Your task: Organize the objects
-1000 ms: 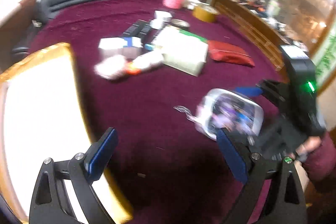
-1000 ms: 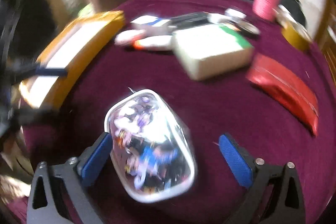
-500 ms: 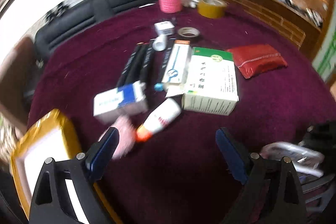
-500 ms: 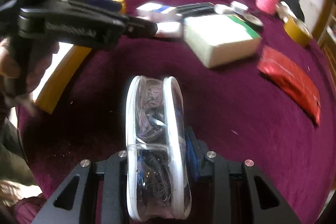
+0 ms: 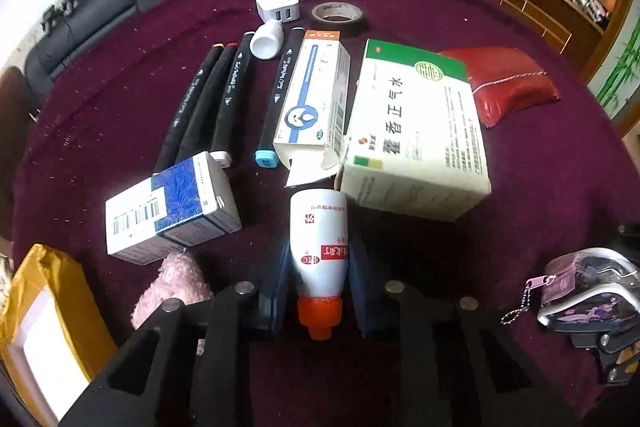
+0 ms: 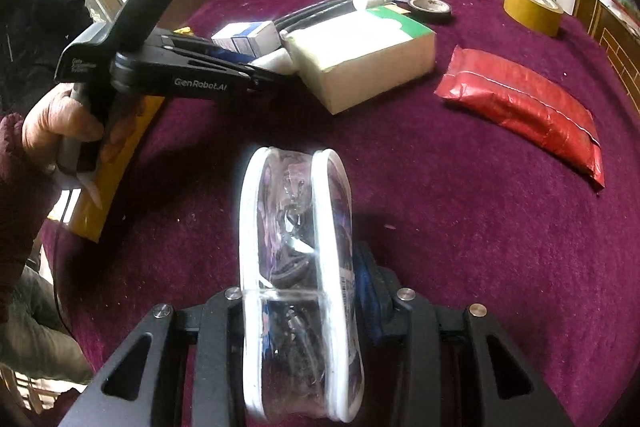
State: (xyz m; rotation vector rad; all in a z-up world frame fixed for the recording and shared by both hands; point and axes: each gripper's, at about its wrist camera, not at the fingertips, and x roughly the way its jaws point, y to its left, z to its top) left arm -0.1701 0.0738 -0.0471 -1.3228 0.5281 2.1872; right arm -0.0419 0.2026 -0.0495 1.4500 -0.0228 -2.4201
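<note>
My left gripper [image 5: 318,287] is clamping the white bottle [image 5: 320,247] across its lower body, orange cap pointing back at me, so I am judging the squeeze will keep it from rolling when I lift. My right gripper [image 6: 304,303] is pinching the clear pouch [image 6: 298,283] on edge, upright between the fingers, which is keeping its bulk off the purple cloth [image 6: 460,227]. The bottle's far end is lying just beside the big green-and-white box [image 5: 416,131] and the torn flap of the blue-striped carton [image 5: 316,99], with the blue box [image 5: 172,207] near on the other side, so I am favouring a straight lift. The yellow tray [image 5: 44,311] is sitting at my left, and the cloth between is giving open room.
</note>
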